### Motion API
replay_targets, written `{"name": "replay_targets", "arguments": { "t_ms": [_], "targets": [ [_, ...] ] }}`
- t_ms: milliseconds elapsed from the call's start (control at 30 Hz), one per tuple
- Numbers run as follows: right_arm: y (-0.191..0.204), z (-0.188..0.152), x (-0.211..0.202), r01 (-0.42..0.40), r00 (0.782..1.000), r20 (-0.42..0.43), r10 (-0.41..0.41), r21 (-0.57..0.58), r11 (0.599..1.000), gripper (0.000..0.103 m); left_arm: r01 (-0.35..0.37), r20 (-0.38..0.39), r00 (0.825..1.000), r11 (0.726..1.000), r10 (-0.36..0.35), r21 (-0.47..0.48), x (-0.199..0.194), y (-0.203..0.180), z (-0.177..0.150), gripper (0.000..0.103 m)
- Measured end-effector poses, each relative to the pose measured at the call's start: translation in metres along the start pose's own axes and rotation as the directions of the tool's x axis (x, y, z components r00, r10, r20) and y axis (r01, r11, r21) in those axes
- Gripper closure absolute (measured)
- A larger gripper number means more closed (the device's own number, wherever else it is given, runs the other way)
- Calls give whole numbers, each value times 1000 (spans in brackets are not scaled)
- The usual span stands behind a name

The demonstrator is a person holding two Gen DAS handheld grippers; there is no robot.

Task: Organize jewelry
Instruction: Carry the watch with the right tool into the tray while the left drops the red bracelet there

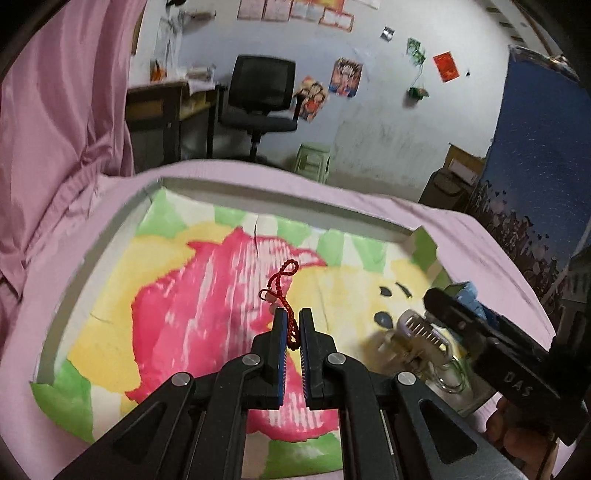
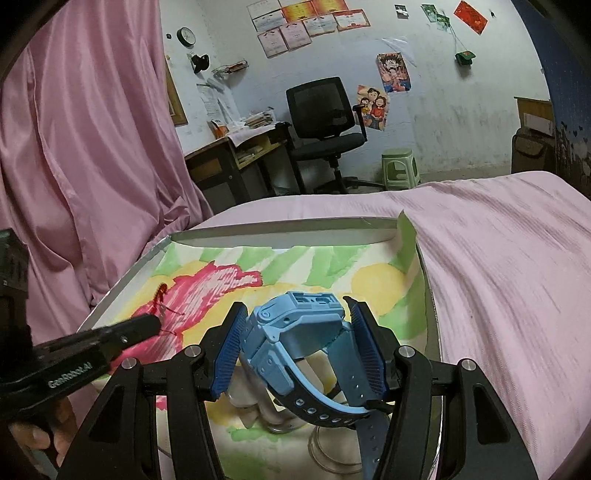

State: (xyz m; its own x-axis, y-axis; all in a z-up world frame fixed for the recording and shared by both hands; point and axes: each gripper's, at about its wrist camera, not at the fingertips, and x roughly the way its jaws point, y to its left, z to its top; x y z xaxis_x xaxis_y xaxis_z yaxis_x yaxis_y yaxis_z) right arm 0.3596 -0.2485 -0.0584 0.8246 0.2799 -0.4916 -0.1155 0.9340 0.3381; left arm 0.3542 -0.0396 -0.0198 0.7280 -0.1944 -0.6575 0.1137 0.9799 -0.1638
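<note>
- The left gripper [image 1: 294, 325] is pinching a red beaded cord [image 1: 286, 291], jaws clenched on it, dangling it over the pink patch of the tray [image 1: 258, 192] on the bed [image 2: 498, 258].
- The right gripper [image 2: 299, 347] is gripping a blue watch [image 2: 295, 328], jaws spread around its body, above the tray's right side beside a hair clip [image 1: 417, 328].

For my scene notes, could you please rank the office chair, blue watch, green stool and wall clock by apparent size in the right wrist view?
1. blue watch, inflated by nearness
2. office chair
3. green stool
4. wall clock
</note>
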Motion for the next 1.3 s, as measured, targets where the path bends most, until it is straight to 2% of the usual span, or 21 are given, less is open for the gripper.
{"name": "replay_targets", "arguments": {
  "t_ms": [167, 367, 633, 700, 800, 867, 933, 1033, 1133, 1200, 1300],
  "targets": [
    [-5, 1, 1, -7, 1000, -1, 7, 17, 1000, 49, 0, -52, 999, 1000, -1, -16, 11, 4, -3, 96],
    [-13, 1, 14, -17, 999, -45, 19, 38, 999, 50, 1, -87, 996, 999, -5, -51, 18, 11, -2, 96],
    [-11, -3, 17, -12, 999, -51, 14, 40, 999, 49, -2, -98, 995, 999, -2, -45, 19, 9, -3, 96],
    [-12, -5, 16, -10, 999, -39, 11, 45, 999, 44, 2, -94, 996, 999, -7, -50, 17, 10, -3, 93],
    [-13, -8, 5, -10, 1000, -6, 10, 45, 999, 36, 12, -79, 997, 998, -16, -56, 9, 10, -3, 79],
    [-9, -8, -3, -10, 1000, 26, 10, 27, 1000, 33, 14, -40, 999, 998, -17, -60, -1, 10, -4, 58],
    [-4, -8, -12, -8, 999, 53, 7, 12, 1000, 28, 16, 13, 1000, 998, -16, -67, -14, 11, -5, 43],
    [3, -10, -31, -4, 993, 114, 5, -15, 1000, 18, 24, 92, 996, 997, -17, -74, -35, 12, -7, 40],
    [10, -10, -52, -13, 984, 176, 19, -30, 999, 10, 11, 165, 986, 998, 0, -69, -57, 12, -11, 28],
    [14, -12, -67, -18, 976, 214, 26, -39, 999, 4, 12, 216, 976, 998, 3, -69, -72, 13, -16, 24],
    [16, -15, -88, -26, 966, 256, 37, -44, 999, 1, 12, 270, 963, 997, 9, -76, -92, 14, -22, 17]
  ]
}}
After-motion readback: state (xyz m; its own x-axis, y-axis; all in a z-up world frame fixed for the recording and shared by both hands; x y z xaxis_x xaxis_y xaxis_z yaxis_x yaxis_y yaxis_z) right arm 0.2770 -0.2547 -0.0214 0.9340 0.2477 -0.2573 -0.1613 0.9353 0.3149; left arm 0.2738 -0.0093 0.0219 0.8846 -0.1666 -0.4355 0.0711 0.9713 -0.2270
